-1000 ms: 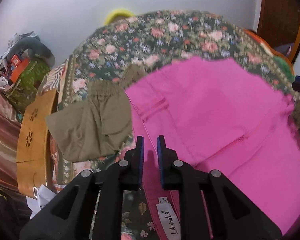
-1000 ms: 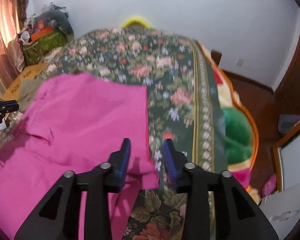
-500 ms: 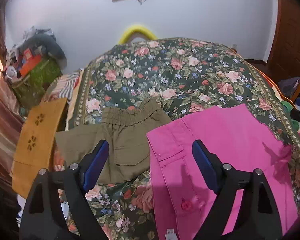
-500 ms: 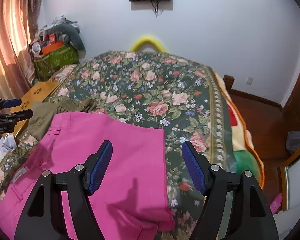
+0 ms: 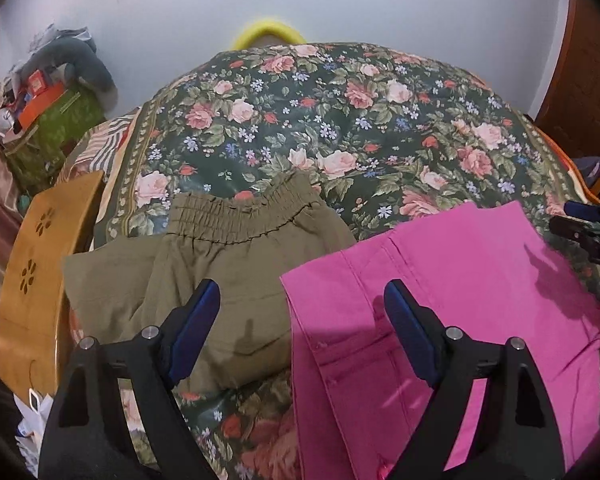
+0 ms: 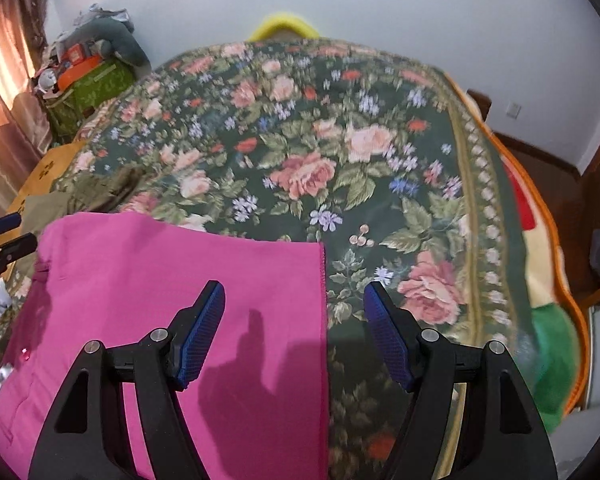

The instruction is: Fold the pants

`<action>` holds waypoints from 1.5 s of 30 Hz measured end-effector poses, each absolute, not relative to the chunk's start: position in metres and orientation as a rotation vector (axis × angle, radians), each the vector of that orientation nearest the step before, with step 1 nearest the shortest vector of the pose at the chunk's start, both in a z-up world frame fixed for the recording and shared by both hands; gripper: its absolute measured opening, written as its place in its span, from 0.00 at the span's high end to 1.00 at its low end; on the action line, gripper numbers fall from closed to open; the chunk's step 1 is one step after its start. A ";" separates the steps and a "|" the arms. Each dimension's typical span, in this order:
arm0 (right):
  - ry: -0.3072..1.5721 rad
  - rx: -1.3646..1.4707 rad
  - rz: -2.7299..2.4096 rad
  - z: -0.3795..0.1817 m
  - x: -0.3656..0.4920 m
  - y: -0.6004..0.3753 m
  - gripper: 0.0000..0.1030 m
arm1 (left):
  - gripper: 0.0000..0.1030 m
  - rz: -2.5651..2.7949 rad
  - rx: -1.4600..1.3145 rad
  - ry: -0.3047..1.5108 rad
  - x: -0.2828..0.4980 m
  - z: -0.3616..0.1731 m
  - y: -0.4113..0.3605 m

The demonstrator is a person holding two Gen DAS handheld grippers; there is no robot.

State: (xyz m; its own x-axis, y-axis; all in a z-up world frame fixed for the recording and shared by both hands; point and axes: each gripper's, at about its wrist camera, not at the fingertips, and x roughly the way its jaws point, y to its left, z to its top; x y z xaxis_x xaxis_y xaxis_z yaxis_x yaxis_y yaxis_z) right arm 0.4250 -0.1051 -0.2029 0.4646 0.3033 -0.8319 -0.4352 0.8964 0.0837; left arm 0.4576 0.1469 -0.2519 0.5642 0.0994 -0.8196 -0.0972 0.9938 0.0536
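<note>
Left gripper [image 5: 300, 308] was released, jaws spread wide, holding nothing, hovering over the gap between the two garments. Right gripper [image 6: 294, 306] was likewise released and empty, jaws wide, straddling the right edge of the pink pants [image 6: 172, 276]. Pink pants lay flat and folded on the floral bedspread [image 6: 320, 140], near the front edge of the bed; right edge straight, gripper shadow across the fabric. In the left wrist view the pink pants [image 5: 460, 280] sat just right of the olive shorts [image 5: 228, 256], edges near each other, can't tell if touching. Olive shorts lay with the elastic waistband toward the wall, partly folded. Wooden board [image 5: 36, 272] sat off the bed's left side, green bag [image 5: 56, 128] with clutter behind it.
</note>
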 end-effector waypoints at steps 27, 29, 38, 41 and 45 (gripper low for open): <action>0.988 -0.196 0.421 -0.226 0.446 -0.084 0.98 | 0.85 0.009 0.030 0.929 0.457 -0.249 0.119; 0.958 -0.164 0.423 -0.211 0.445 -0.090 0.98 | 0.85 0.004 0.015 0.912 0.456 -0.237 0.122; 0.760 -0.095 0.455 -0.112 0.422 -0.110 0.98 | 0.85 0.006 0.000 0.811 0.444 -0.182 0.118; 0.725 -0.116 0.460 -0.099 0.405 -0.111 0.98 | 0.85 -0.004 0.004 0.798 0.433 -0.171 0.115; 0.702 -0.133 0.466 -0.090 0.379 -0.121 0.98 | 0.85 -0.022 0.020 0.796 0.414 -0.163 0.110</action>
State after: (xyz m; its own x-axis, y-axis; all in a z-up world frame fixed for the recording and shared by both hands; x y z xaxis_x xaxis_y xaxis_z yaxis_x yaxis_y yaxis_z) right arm 0.3786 -0.1215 -0.0900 0.6663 0.3672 -0.6490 -0.4551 0.8897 0.0362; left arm 0.4144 0.1100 -0.1625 0.6993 -0.0121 -0.7147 0.0275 0.9996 0.0101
